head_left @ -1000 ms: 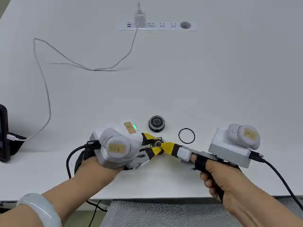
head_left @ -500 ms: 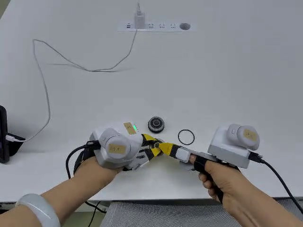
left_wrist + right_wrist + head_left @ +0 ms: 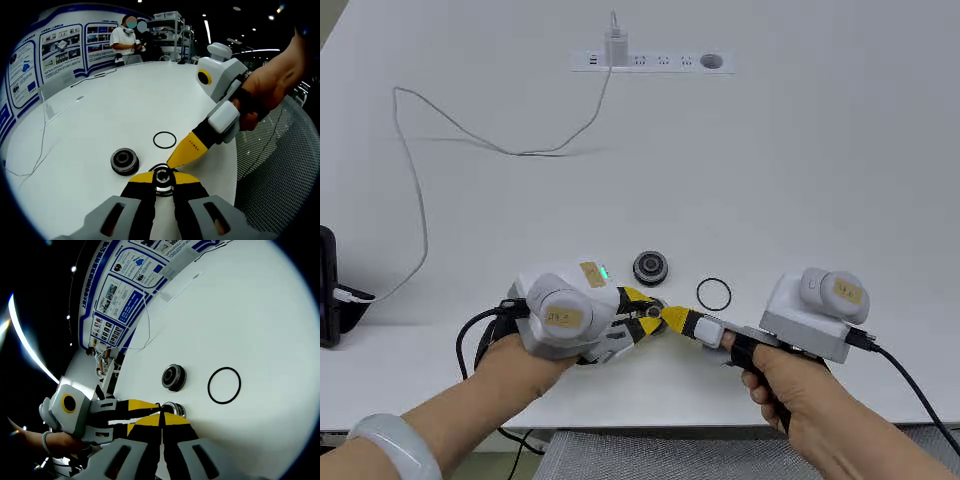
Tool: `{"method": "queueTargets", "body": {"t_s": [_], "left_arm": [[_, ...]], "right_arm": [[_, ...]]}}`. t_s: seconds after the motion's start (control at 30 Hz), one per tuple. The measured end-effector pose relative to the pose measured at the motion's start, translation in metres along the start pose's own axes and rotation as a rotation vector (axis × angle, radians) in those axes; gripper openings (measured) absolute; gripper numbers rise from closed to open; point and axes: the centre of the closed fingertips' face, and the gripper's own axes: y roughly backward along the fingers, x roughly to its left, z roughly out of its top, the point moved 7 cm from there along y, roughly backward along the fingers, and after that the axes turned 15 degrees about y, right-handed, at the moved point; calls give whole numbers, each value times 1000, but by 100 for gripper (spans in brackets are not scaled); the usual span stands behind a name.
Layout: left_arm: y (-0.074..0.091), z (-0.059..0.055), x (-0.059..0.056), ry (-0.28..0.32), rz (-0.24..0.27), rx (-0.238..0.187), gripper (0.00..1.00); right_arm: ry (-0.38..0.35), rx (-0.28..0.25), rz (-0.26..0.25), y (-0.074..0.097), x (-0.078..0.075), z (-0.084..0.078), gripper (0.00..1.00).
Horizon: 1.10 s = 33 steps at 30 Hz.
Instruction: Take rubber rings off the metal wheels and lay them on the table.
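My left gripper [image 3: 645, 318] [image 3: 162, 176] is shut on a small metal wheel [image 3: 656, 321] [image 3: 162, 177] [image 3: 174, 410], held just above the table near its front edge. My right gripper [image 3: 670, 316] [image 3: 161, 416] comes in from the right with its jaws together, and its yellow tip [image 3: 186, 149] touches that wheel's rim. I cannot tell whether it pinches a rubber ring there. A second metal wheel [image 3: 651, 266] [image 3: 124, 161] [image 3: 173, 376] lies flat on the table just beyond. To its right lies a loose black rubber ring [image 3: 714, 294] [image 3: 164, 139] [image 3: 224, 385].
A white power strip [image 3: 652, 62] sits at the table's far edge, and its grey cable [image 3: 415, 190] loops down the left side to a black device [image 3: 328, 285] at the left edge. People stand beyond the table [image 3: 127, 42].
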Motion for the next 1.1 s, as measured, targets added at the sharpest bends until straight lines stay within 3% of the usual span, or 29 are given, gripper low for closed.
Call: {"method": "queueTargets", "body": {"t_s": [0.37,0.53,0.63,0.73,0.97,1.1], "left_arm": [[11,7,-6,-9,-19,-51,18],[19,10,-7,-29,-21,-100,19],[24,13,-7,-49,-15,-145,20],[28,15,-9,-55,-14,-168,20],[28,8,-8,-43,-8,-150,20],[30,6,-6,-36,2,-149,20]], "right_arm": [[13,1,-14,-1,1,-1,2],[53,13,-25,0,1,-1,2],[155,41,-56,3,2,0,2],[301,67,-96,7,3,4,2],[508,99,-164,13,2,13,2],[657,108,-237,19,-2,23,2]]}}
